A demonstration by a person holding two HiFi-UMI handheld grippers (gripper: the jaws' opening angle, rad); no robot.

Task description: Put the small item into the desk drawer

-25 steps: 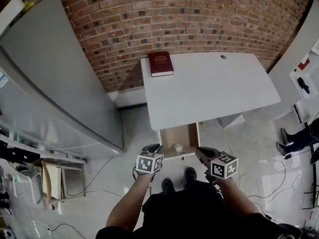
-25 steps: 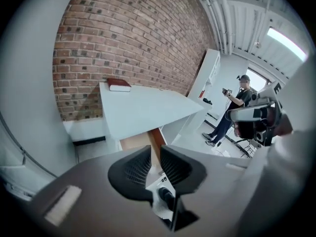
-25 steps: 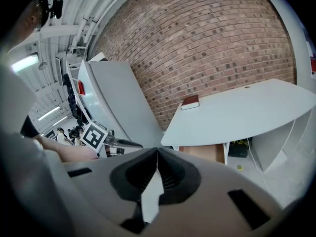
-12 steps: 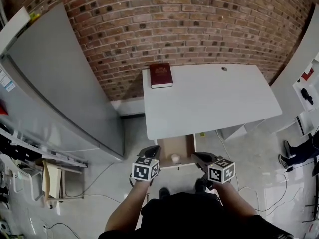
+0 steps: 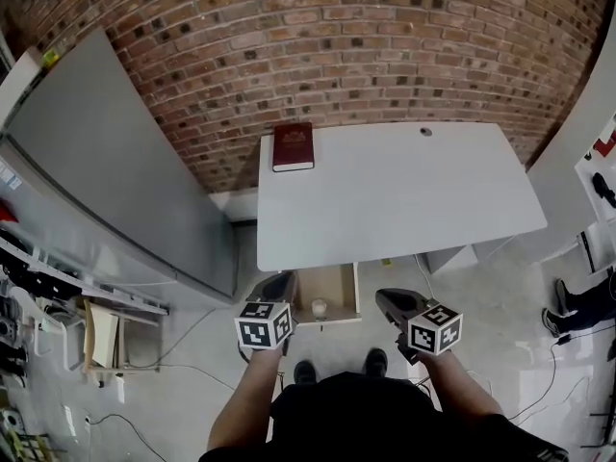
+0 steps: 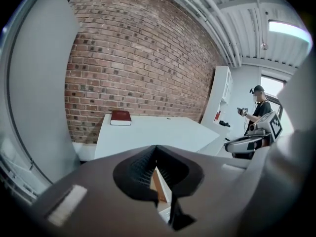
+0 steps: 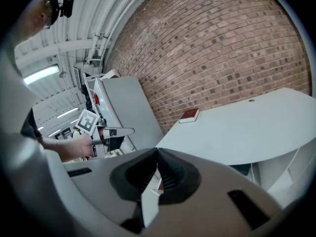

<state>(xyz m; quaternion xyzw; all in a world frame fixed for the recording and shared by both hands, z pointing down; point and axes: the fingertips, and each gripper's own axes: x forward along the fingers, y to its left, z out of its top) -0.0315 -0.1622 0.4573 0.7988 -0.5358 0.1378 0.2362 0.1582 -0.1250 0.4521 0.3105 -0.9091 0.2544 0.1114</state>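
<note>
A small white item [image 5: 319,308] sits inside the open desk drawer [image 5: 337,282] below the white desk's [image 5: 404,200] front edge. The left gripper [image 5: 277,285] hovers just left of the drawer and the right gripper [image 5: 390,301] just to its right. Both have their jaws pressed together, holding nothing.

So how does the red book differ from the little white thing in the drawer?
The book is dark red, rectangular and much bigger; the small item is pale and roundish. The book lies on the desk top; the small item sits in the open drawer beneath. Both are at the desk's left end.
</note>
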